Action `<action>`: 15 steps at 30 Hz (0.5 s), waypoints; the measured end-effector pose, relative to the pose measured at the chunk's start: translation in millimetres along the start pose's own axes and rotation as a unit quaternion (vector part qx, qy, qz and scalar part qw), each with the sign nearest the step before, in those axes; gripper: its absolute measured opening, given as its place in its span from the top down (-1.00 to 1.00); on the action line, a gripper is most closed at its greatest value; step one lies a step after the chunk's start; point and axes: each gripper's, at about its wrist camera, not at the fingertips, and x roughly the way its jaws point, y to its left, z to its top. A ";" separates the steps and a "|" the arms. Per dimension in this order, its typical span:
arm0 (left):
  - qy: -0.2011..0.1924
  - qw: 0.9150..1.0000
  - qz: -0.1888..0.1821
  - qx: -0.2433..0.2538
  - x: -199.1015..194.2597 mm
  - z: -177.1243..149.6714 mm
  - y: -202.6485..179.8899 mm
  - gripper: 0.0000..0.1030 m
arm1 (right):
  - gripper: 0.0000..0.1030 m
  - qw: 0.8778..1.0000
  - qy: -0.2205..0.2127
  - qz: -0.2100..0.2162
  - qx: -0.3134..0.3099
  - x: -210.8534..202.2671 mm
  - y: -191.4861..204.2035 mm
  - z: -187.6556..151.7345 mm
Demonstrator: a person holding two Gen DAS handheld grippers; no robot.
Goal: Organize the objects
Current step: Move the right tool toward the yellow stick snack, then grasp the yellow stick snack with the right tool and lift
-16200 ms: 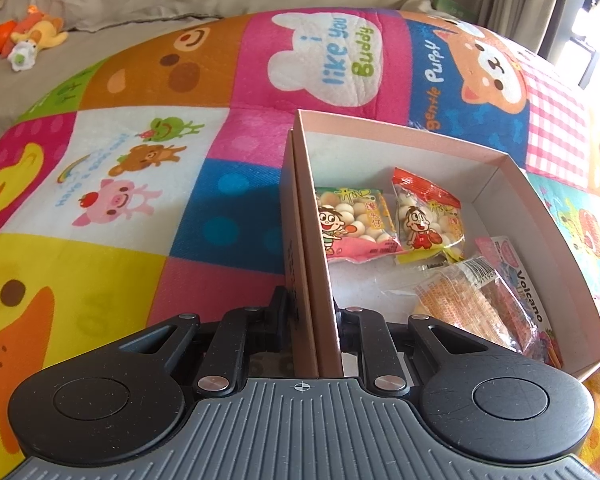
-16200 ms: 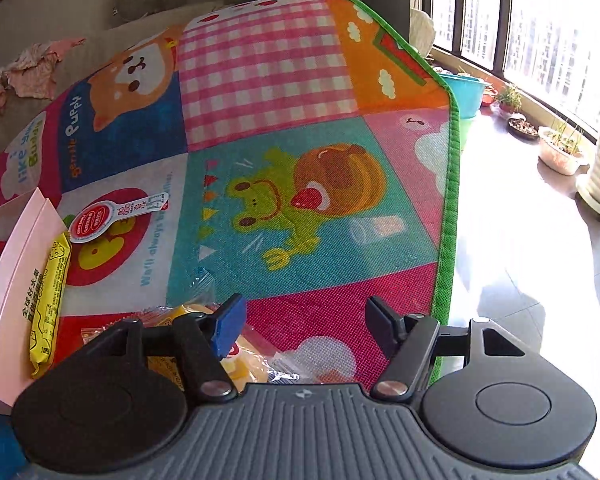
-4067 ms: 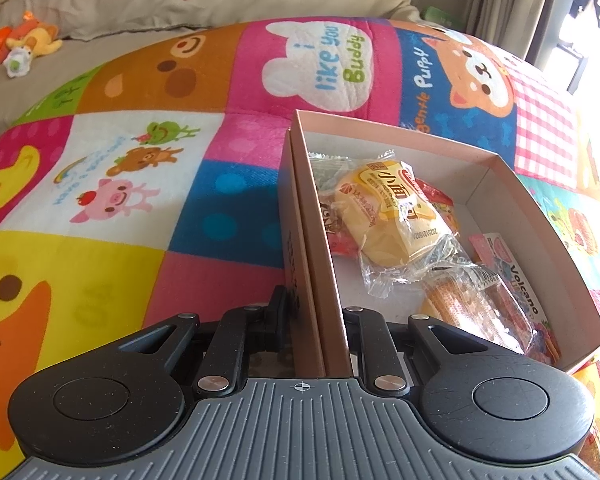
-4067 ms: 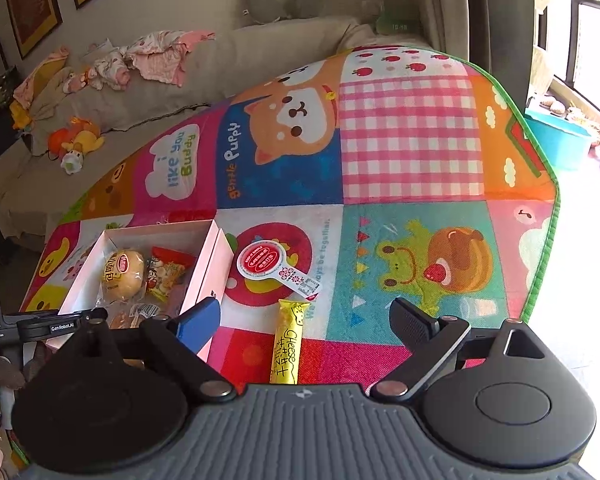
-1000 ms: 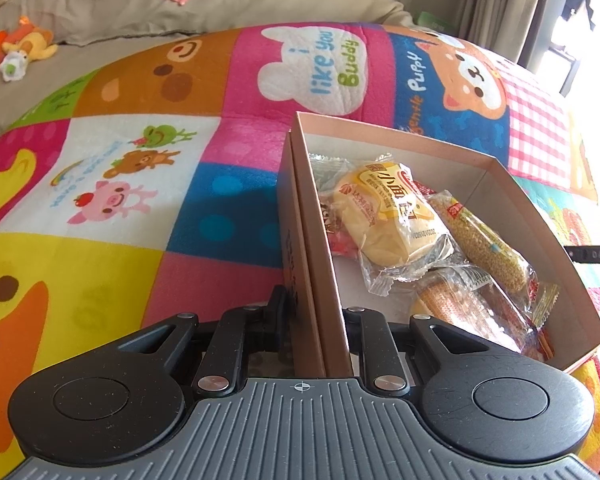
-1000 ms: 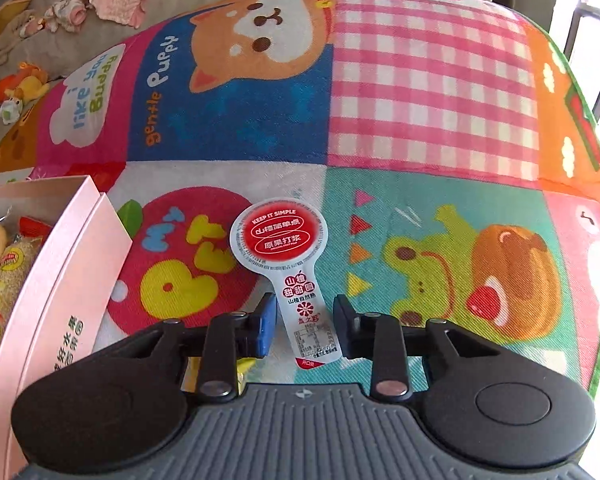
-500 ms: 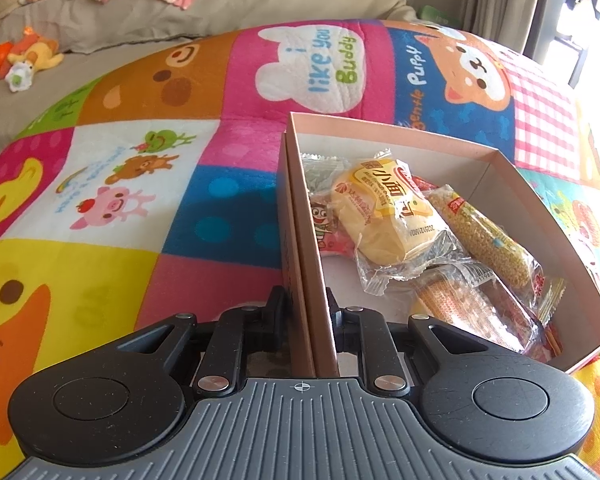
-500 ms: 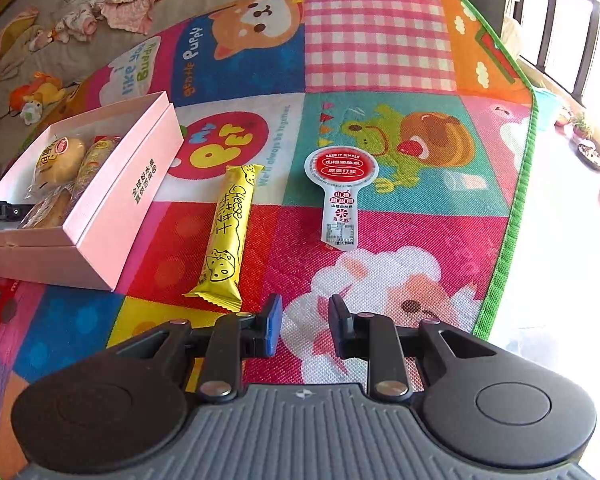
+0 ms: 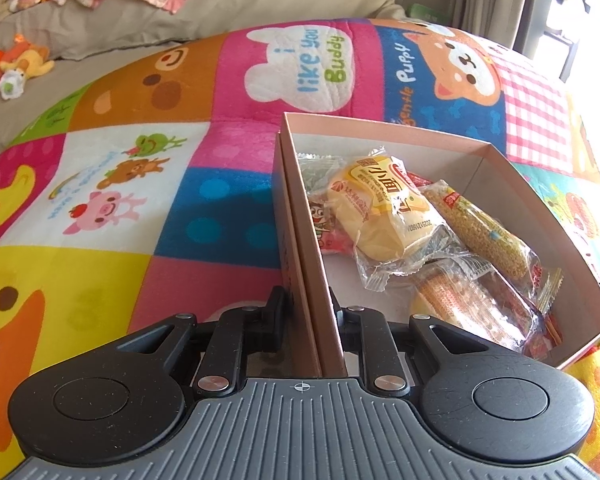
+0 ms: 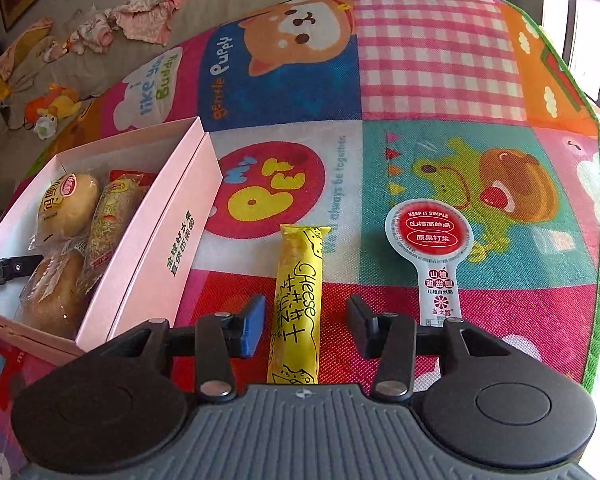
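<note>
A pink cardboard box lies on a colourful play mat. It holds a wrapped bun, a grain bar and other snack packs. My left gripper is shut on the box's near left wall, one finger on each side. In the right wrist view a yellow cheese stick lies on the mat right of the box. My right gripper hangs over its near end. Its jaws are opening, the stick lies between them, and the pads are not touching it. A red-and-white paddle-shaped snack pack lies further right.
The play mat ends at a green border on the right, with bare floor beyond. A beige sofa cushion with clothes and a plush toy lies behind the mat.
My right gripper has come in low over the yellow cheese stick, and its jaws have spread wider. The left gripper and the box have stayed put.
</note>
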 end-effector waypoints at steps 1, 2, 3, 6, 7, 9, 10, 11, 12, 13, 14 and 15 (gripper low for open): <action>0.001 1.000 -0.001 -0.001 0.2 0.3 0.5 0.61 | 0.19 1.000 0.003 -0.006 -0.019 -0.4 5.2 -1.8; 0.001 1.000 -0.002 -0.003 0.4 0.6 1.0 0.61 | 0.33 0.999 0.005 -0.013 -0.033 -2.6 9.5 -4.0; 0.002 1.000 -0.002 -0.004 0.4 0.6 1.1 0.61 | 0.43 0.999 0.008 -0.016 -0.041 -5.5 12.0 -6.6; -0.001 1.000 -0.001 -0.005 0.0 -0.6 0.4 0.61 | 0.54 0.998 0.023 -0.011 -0.050 -21.2 15.3 -18.1; -0.002 1.000 -0.001 -0.005 -0.2 -0.9 0.8 0.61 | 0.55 0.998 0.028 -0.010 -0.051 -28.2 16.3 -23.8; -0.004 1.000 -0.005 -0.006 -0.7 -1.9 2.4 0.61 | 0.55 0.998 0.041 -0.007 -0.051 -42.0 19.2 -35.4; -0.004 1.000 -0.006 -0.006 -0.9 -2.1 2.8 0.61 | 0.55 0.997 0.049 -0.005 -0.052 -50.6 22.1 -41.8; -0.005 1.000 -0.007 -0.005 -0.9 -2.0 3.1 0.61 | 0.56 0.997 0.057 -0.001 -0.055 -58.6 25.4 -47.6; -0.004 1.000 -0.007 -0.006 -0.8 -1.7 3.2 0.61 | 0.56 0.996 0.062 0.007 -0.056 -67.4 29.0 -53.4; -0.004 1.000 -0.006 -0.007 -0.8 -1.4 2.9 0.61 | 0.56 0.996 0.065 0.016 -0.058 -77.5 33.4 -58.7; -0.004 1.000 -0.005 -0.009 -0.5 -1.3 2.8 0.61 | 0.57 0.996 0.064 0.024 -0.062 -87.9 38.0 -63.0; -0.004 1.000 -0.005 -0.010 -0.5 -1.4 2.9 0.61 | 0.57 0.996 0.059 0.029 -0.064 -97.7 42.4 -65.9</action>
